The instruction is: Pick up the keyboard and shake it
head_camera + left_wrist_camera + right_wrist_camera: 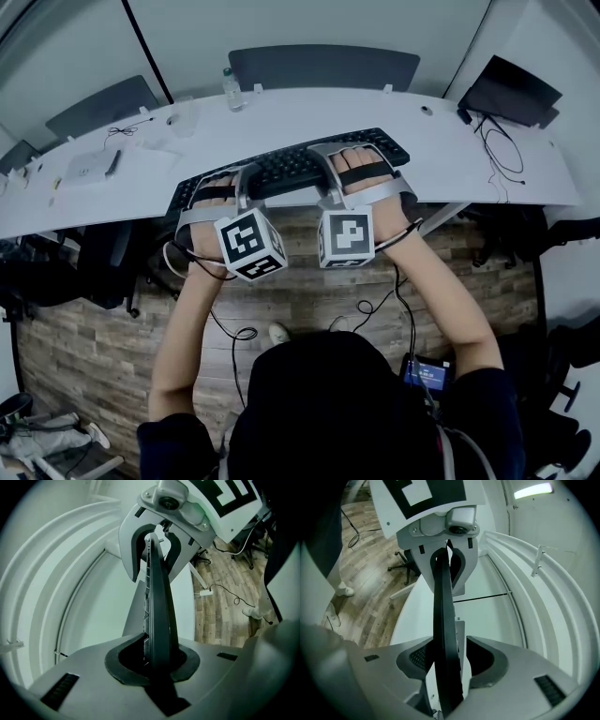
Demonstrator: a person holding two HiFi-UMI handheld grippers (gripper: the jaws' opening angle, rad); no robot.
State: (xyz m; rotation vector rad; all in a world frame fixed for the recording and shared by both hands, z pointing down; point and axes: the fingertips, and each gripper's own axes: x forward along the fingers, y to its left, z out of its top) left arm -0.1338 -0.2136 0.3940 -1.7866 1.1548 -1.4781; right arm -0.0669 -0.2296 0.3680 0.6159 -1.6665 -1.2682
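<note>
looking down on a black keyboard [281, 167] slanted along the near edge of the white counter [487, 159], taken at both ends. clamping its left end with the left gripper [157, 663]: jaws pinched snugly on the thin board, dark lining pressed to both faces. straddling its right end with the right gripper [450, 660]: jaws spread wide, board standing between them but not squeezed, with a pale gap showing between it and one jaw. cannot tell whether resting on the counter or raised just off it. seen edge-on in both gripper views, running straight from one gripper to the other, keys turned to one side. farther back on the counter, a clear bottle [231, 89] near the far edge and a dark flat device [511, 89] at the far right corner, both well apart from the keyboard. below the forearms, wood floor [309, 300].
</note>
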